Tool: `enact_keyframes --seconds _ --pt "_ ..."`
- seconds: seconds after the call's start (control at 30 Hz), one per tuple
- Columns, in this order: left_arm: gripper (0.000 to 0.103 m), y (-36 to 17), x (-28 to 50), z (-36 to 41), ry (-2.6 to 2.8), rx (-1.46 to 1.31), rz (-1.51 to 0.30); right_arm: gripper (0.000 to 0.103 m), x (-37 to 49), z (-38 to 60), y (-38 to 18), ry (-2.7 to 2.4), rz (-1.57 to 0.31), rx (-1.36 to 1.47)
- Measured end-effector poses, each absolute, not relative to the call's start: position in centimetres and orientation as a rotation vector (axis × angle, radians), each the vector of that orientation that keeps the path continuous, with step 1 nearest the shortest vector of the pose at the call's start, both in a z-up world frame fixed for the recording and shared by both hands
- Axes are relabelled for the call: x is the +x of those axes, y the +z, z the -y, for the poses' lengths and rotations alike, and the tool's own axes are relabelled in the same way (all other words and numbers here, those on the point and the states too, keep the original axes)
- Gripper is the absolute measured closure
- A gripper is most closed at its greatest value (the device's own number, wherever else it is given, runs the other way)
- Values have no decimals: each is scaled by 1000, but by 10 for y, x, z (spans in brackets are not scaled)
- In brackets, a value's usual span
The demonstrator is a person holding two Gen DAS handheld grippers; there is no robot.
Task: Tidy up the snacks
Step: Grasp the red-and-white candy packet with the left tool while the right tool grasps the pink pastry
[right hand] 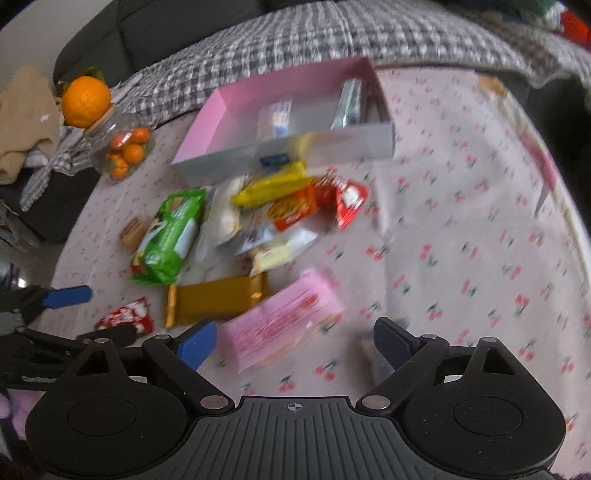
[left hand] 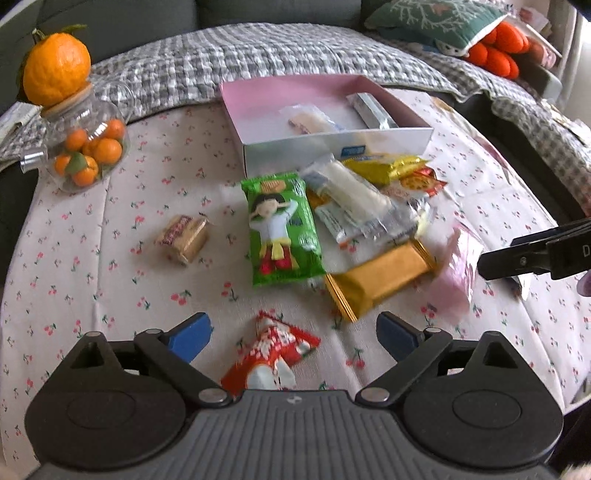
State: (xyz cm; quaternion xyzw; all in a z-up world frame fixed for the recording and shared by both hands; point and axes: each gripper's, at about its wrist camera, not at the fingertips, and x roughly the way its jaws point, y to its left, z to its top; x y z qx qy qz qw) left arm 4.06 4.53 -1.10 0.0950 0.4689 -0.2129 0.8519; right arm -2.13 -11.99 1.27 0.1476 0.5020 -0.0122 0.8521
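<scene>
A pink-lined box [left hand: 332, 142] [right hand: 295, 151] stands at the far side of the cherry-print cloth and holds a clear-wrapped pastry [left hand: 310, 120] and a silver bar [left hand: 371, 109]. In front of it lies a pile of snacks: a green packet [left hand: 280, 229] [right hand: 168, 236], a gold bar [left hand: 380, 277] [right hand: 218, 301], a pink packet [left hand: 458, 266] [right hand: 284, 317] and a small wafer pack [left hand: 183, 238]. My left gripper [left hand: 294, 338] is open over a red packet [left hand: 269, 354] lying between its fingers, untouched. My right gripper [right hand: 294, 343] is open just short of the pink packet.
A glass jar of small oranges [left hand: 85, 147] [right hand: 123, 153] with a large orange [left hand: 55, 68] on its lid stands at the far left. A checked blanket [left hand: 258, 55] and a green cushion [left hand: 436, 18] lie behind the box. Bare cloth [right hand: 461, 240] stretches right of the pile.
</scene>
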Motion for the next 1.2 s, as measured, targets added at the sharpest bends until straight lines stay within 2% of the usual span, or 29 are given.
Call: enact_keyframes --seconds 0.27,0.37,0.43,0.53,0.73,0.83,0.9,1.0,1.07,1.2 --pt "28 -18 37 -51 -479 207 -1040 9 -12 105 1 -42 -1092 413" --pt "39 -22 36 -53 -479 212 -1059 9 -8 104 -3 -74 -1084 444" --pt "50 -24 36 -54 -479 214 -1071 9 -6 103 -5 -105 -1075 441" --pt "55 -25 34 -53 -483 221 -1079 10 -4 105 -11 -150 -1069 437" --pt "57 -27 33 -50 -486 244 -1084 13 -4 103 -17 -200 -1068 368" --pt "59 -27 34 -51 -481 240 -1083 22 -7 98 -17 -211 -1066 309" --pt "60 -26 34 -52 -477 229 -1081 40 -9 97 -16 -206 -1060 288" --pt "61 -24 36 -55 -470 205 -1078 54 -11 101 -14 -181 -1063 296" --pt "62 -23 37 -56 -464 191 -1074 59 -12 102 -12 -168 -1066 296" --pt "63 -19 37 -58 -458 165 -1065 61 -16 102 -9 -157 -1069 280"
